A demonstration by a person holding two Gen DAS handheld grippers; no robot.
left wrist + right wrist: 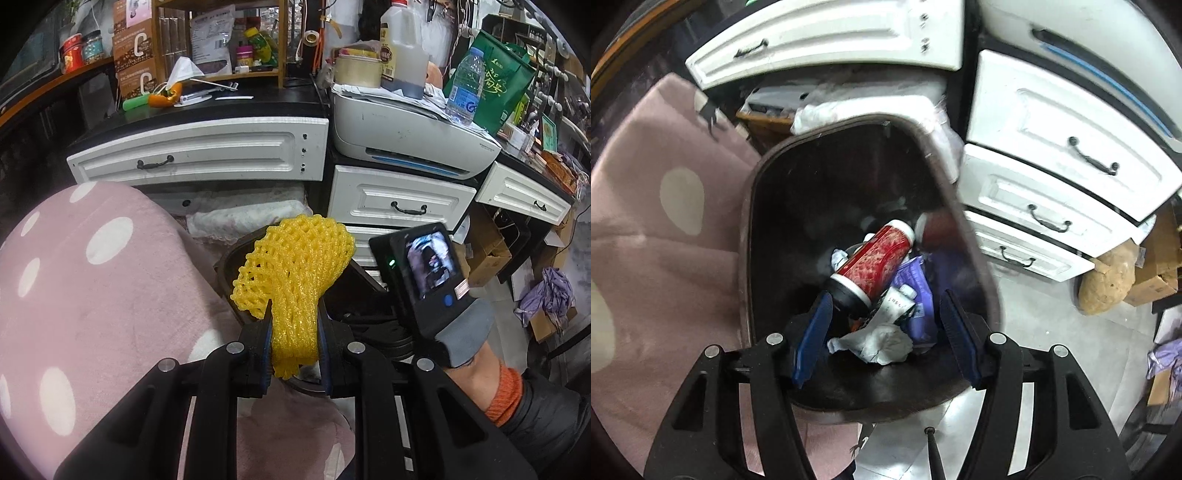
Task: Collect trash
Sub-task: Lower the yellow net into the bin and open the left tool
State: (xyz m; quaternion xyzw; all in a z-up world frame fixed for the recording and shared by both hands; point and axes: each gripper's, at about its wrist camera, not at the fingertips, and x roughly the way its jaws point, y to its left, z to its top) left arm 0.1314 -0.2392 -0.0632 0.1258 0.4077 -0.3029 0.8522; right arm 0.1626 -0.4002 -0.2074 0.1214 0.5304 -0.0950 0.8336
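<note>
Right tongs (884, 343) open over bin rim (964, 221); left tongs (294, 354) clamp foam net (291, 273).

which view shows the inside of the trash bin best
The right wrist view. It looks straight down into the dark trash bin, showing its whole rim and the red bottle and crumpled paper inside. The left wrist view shows only a dark sliver of its rim behind the yellow foam net.
</note>
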